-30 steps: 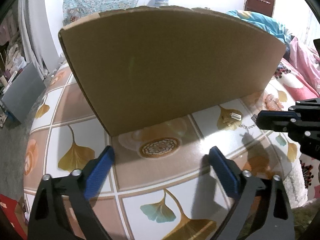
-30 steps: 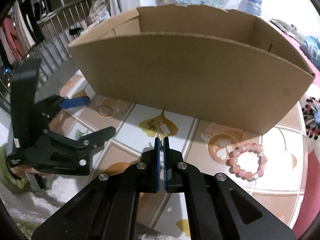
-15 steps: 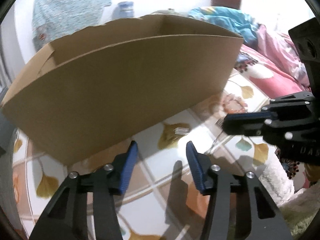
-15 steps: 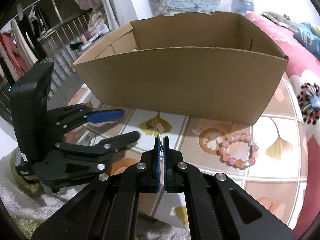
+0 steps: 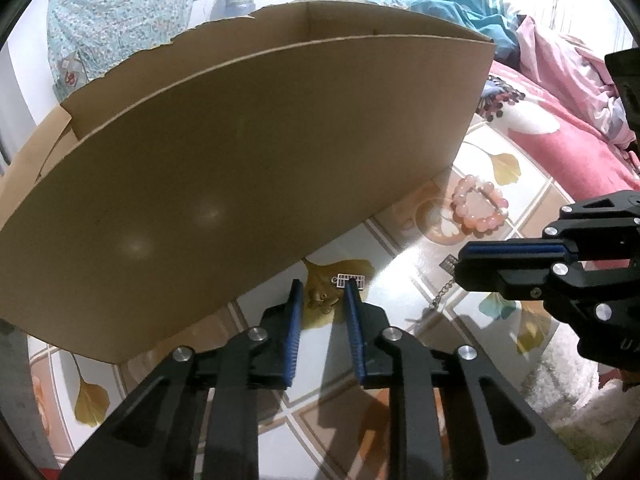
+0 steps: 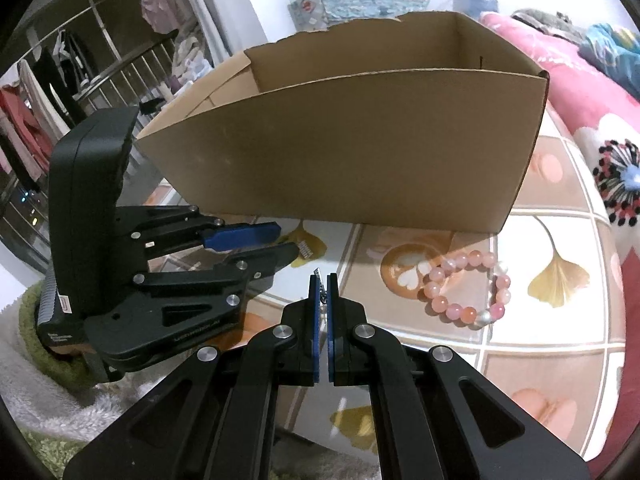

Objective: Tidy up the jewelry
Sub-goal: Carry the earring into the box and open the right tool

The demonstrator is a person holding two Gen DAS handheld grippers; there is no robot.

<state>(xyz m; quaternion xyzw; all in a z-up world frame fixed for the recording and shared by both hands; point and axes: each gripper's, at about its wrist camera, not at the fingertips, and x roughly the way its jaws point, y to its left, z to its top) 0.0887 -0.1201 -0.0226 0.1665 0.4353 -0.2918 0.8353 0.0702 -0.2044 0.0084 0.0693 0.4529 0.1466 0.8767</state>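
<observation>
The left wrist view shows the left hand-held gripper [image 5: 322,288] closing, nothing pinched yet, a small silver charm [image 5: 348,280] lying on the counter [image 5: 404,258] at its right pad's tip, before one box [image 5: 248,184]. The right wrist view shows the right hand-held gripper [image 6: 323,278] clenched on a thin chain [image 6: 320,294], one pink bracelet [image 6: 468,284] lying near the box's [image 6: 360,148] corner.

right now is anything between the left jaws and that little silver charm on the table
Nothing visible. The silver charm lies on the table just past the tip of the left gripper, whose jaws are closing with a bare gap between them. The cardboard box stands behind, not between.
</observation>
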